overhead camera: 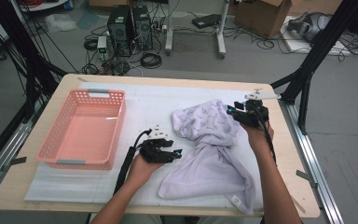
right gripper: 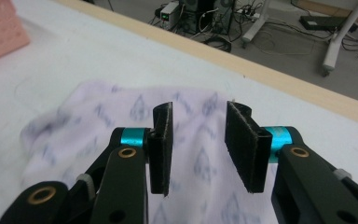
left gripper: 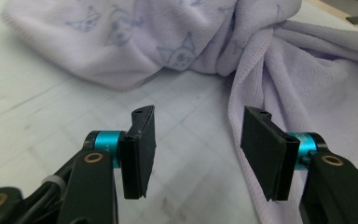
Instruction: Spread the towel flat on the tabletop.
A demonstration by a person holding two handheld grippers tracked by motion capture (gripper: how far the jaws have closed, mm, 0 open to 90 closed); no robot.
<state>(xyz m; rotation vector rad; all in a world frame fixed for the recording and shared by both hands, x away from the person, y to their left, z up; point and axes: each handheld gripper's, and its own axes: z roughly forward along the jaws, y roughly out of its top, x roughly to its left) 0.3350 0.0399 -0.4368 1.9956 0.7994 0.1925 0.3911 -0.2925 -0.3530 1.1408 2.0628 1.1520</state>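
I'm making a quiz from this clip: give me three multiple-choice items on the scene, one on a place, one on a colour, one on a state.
1. Where is the basket?
A. left of the towel
B. on the towel
C. on the floor

2. What colour is the towel?
A. green
B. pale purple
C. black

3. How does the right tool stand?
A. shut on the towel
B. shut on the basket
C. open, nothing between its jaws

Answers:
1 A, the high view shows it at the table's left, apart from the towel.
2 B, pale purple with a printed pattern.
3 C, the right gripper view shows a gap between the jaws, with the towel lying below.
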